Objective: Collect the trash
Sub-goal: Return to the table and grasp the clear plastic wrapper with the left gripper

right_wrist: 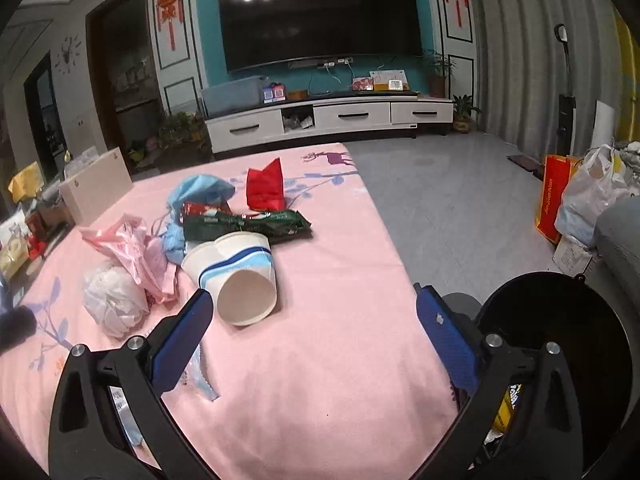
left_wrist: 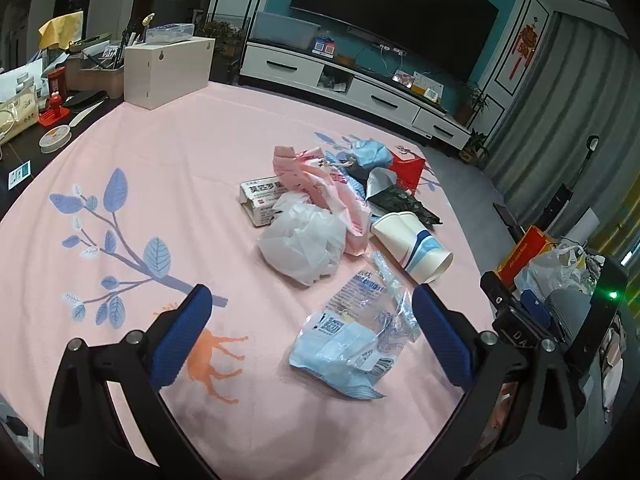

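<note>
A heap of trash lies on the pink tablecloth (left_wrist: 140,152). A clear blue-printed plastic wrapper (left_wrist: 352,344) lies between the fingers of my left gripper (left_wrist: 312,320), which is open and empty. Beyond it are a crumpled white bag (left_wrist: 304,240), a pink bag (left_wrist: 328,192), a medicine box (left_wrist: 260,200) and stacked paper cups (left_wrist: 412,244) on their side. My right gripper (right_wrist: 312,320) is open and empty, just short of the cups (right_wrist: 240,276). A dark green packet (right_wrist: 248,224), a red packet (right_wrist: 266,184) and a blue mask (right_wrist: 200,192) lie behind.
A black trash bin (right_wrist: 560,340) stands past the table's right edge, beside my right gripper. A white box (left_wrist: 168,68) and clutter fill the table's far left. Bags (right_wrist: 580,200) sit on the floor at right. A TV cabinet (right_wrist: 320,116) stands behind.
</note>
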`<move>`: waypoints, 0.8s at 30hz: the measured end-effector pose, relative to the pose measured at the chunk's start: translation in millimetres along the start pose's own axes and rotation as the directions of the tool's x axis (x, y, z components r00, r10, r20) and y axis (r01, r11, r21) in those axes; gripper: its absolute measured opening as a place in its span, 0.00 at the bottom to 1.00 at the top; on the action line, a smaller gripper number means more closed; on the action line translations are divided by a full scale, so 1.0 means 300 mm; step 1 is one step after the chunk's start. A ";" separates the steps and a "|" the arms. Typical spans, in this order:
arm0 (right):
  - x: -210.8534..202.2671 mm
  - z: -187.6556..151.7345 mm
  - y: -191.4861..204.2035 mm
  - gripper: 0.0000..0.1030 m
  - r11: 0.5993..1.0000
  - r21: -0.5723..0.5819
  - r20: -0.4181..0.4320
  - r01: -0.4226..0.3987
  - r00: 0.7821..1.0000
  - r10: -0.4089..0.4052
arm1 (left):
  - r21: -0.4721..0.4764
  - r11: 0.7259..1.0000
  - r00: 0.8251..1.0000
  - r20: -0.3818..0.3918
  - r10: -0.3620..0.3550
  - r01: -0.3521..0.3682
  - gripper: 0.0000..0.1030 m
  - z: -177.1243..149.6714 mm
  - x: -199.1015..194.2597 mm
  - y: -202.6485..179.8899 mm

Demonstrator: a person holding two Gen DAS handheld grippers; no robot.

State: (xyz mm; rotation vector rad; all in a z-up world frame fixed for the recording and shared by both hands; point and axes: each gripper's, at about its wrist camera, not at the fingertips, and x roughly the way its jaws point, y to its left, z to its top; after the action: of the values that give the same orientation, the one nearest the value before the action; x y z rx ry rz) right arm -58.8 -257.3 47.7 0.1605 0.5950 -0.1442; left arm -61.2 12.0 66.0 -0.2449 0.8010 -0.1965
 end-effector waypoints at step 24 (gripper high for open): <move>-0.010 -0.002 -0.001 0.97 0.998 0.010 -0.030 -0.068 0.997 0.069 | 0.041 0.997 0.987 -0.152 -0.060 0.067 0.97 -0.029 0.111 0.016</move>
State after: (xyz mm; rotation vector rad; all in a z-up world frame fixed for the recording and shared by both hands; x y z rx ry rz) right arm -61.7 -257.2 49.0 0.1914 0.6187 -0.0781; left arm -44.6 6.6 35.9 -0.2139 0.9381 -0.2955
